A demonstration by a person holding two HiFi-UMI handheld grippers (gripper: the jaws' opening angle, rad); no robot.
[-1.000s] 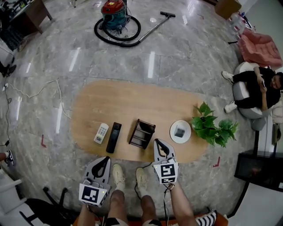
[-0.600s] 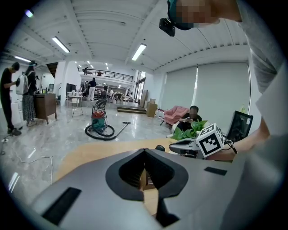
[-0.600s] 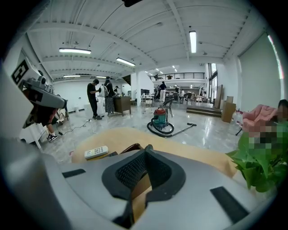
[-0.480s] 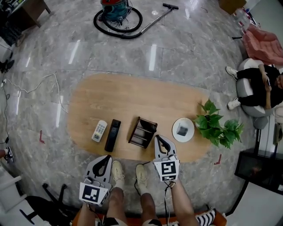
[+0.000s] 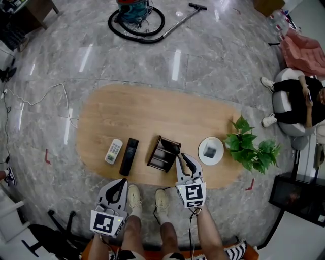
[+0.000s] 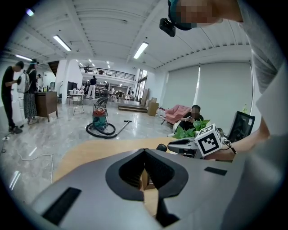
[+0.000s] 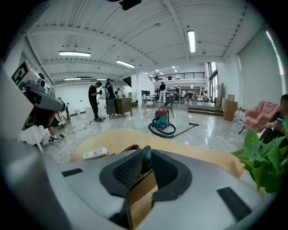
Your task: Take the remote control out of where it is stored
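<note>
A person's left gripper (image 5: 121,182) hangs at seven o'clock in the head view, short of the near edge of the desk (image 5: 152,114), its jaws closed tip to tip with nothing between them. The right gripper (image 5: 183,158) reaches over that edge at about five o'clock from a dark wooden holder (image 5: 163,153); its jaws have just been opening and stand a narrow crack apart, gripping nothing. The person's shoes (image 5: 134,199) show on the floor between the two grippers. On the oval wooden desk, a black remote control (image 5: 129,156) lies flat at nine o'clock from the holder, outside it, with a white remote control (image 5: 114,151) just beside it, farther out at nine o'clock. A white dish (image 5: 202,152) with a small dark thing in it sits at three o'clock from the holder, and a potted plant (image 5: 251,148) spreads beyond the dish at the desk's end. Across the marble floor, a red-and-teal vacuum cleaner (image 5: 136,9) stands at twelve o'clock, and a seated person (image 5: 297,101) is at two o'clock.
</note>
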